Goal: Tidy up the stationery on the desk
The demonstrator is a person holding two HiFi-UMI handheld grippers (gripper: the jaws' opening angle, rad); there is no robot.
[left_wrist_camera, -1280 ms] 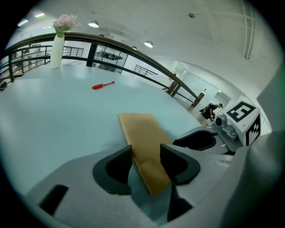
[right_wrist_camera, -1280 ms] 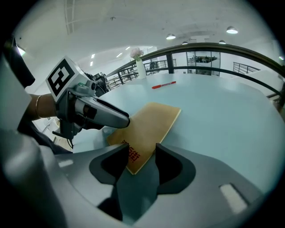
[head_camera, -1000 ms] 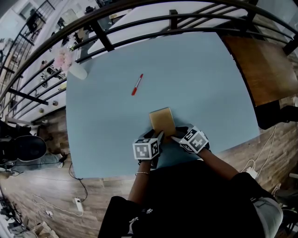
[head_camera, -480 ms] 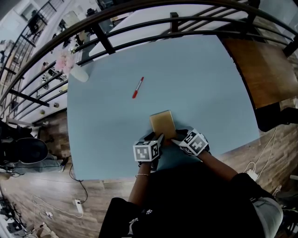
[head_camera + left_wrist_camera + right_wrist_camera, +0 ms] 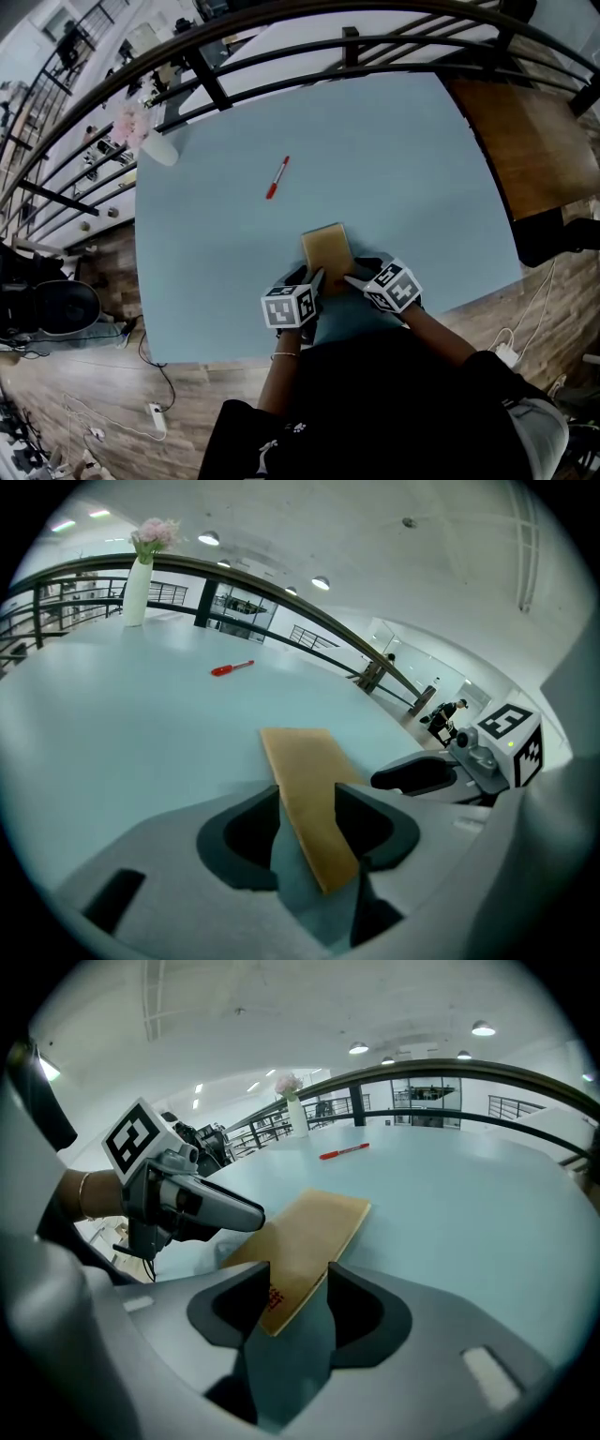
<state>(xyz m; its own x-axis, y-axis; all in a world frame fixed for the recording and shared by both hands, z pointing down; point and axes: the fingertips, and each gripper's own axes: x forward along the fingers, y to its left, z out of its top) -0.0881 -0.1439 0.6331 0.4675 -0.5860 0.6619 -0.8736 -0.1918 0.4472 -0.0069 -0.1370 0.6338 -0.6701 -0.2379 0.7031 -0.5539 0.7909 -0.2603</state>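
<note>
A thin brown notebook [image 5: 325, 246] lies flat on the light blue desk [image 5: 403, 169], close to its near edge. My left gripper [image 5: 314, 278] is at the notebook's near left corner and my right gripper [image 5: 352, 277] at its near right corner. In the left gripper view that corner of the notebook [image 5: 300, 761] reaches in between the wide-set jaws of the left gripper [image 5: 305, 799], which have just been closing a little. In the right gripper view the other corner of the notebook [image 5: 309, 1227] lies between the spread jaws of the right gripper [image 5: 298, 1274]. A red pen [image 5: 276, 177] lies farther out.
A white vase of pink flowers [image 5: 157, 143] stands at the desk's far left corner. A dark railing [image 5: 281, 37] curves along the far edge. A brown wooden surface [image 5: 525, 141] adjoins the desk on the right. Bare desk surrounds the pen [image 5: 232, 668].
The left gripper's marker cube has shifted slightly to the left in the head view. The notebook, the pen and the right gripper stay where they were.
</note>
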